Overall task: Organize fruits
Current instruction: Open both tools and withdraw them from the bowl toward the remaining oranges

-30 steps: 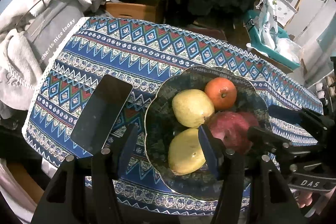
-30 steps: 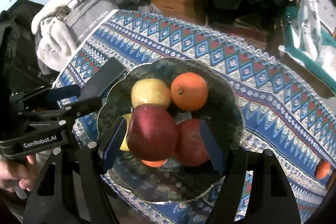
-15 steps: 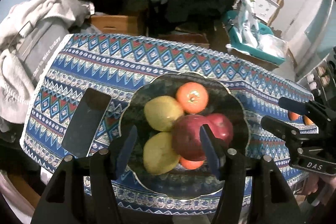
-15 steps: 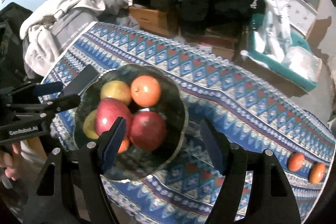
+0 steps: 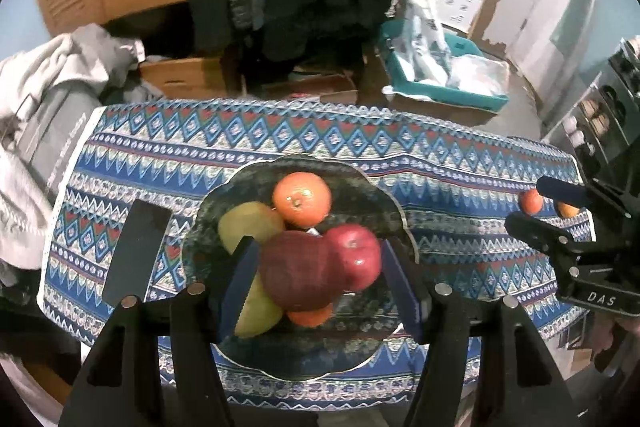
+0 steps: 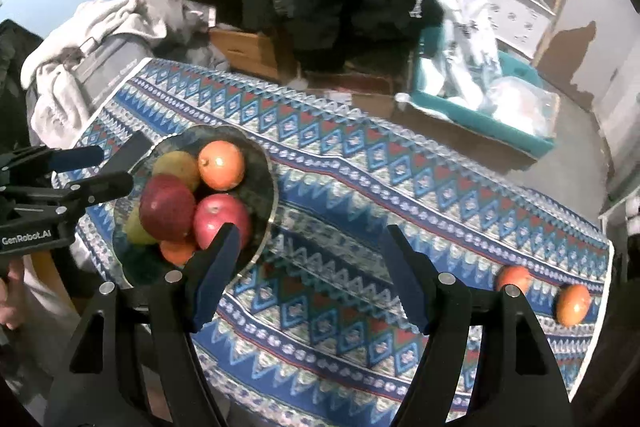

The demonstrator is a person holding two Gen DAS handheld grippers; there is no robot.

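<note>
A dark scalloped bowl (image 5: 394, 215) (image 6: 262, 163) on the patterned tablecloth holds two red apples (image 5: 298, 273) (image 6: 220, 219), an orange (image 5: 302, 198) (image 6: 221, 165), two yellow-green pears (image 5: 248, 223) and a small orange (image 5: 310, 315). My left gripper (image 5: 320, 291) is open and empty, hovering above the bowl. My right gripper (image 6: 310, 273) is open and empty above the cloth, right of the bowl; it also shows in the left wrist view (image 5: 536, 207). Two small oranges (image 6: 513, 277) (image 6: 573, 303) lie near the cloth's right end.
A black phone (image 5: 136, 251) lies left of the bowl. Grey and white clothes (image 5: 36, 99) are heaped past the table's left end. Behind the table are cardboard boxes (image 5: 188, 81), a teal bin with bags (image 5: 440, 83) and hanging dark coats.
Both grippers have pulled back and up. My right gripper let go of the red apple in the bowl and moved right, over the cloth. The two loose oranges came into view.
</note>
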